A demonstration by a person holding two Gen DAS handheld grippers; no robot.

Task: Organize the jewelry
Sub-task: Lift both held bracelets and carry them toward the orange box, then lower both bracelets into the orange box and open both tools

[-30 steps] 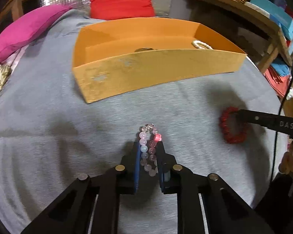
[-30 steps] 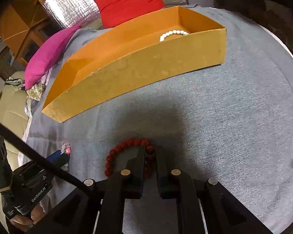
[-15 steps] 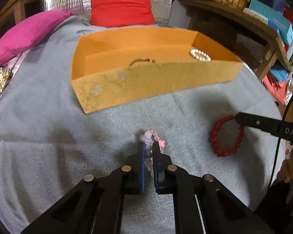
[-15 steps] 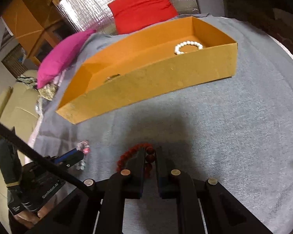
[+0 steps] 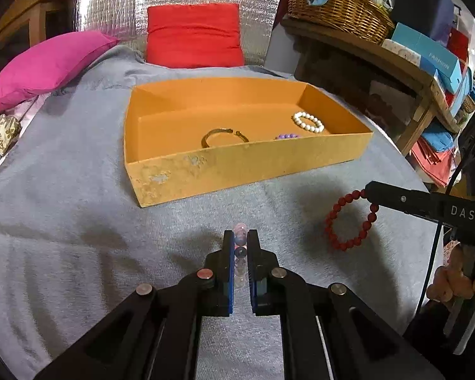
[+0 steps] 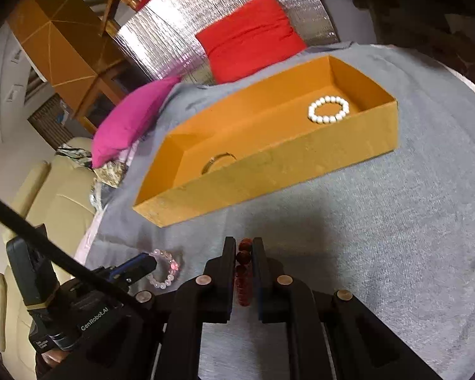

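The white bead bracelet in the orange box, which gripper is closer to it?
Right. The right gripper, shut on the red bracelet, sits nearer the box end with the white bracelet. The left gripper, holding the pink bracelet, faces the box's middle.

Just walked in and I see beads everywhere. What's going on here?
A person is tidying bracelets into the orange box. The left gripper pinches a pale pink bead bracelet; the right gripper pinches a red bead bracelet. A white bead bracelet, a gold bangle and a purple one already lie inside.
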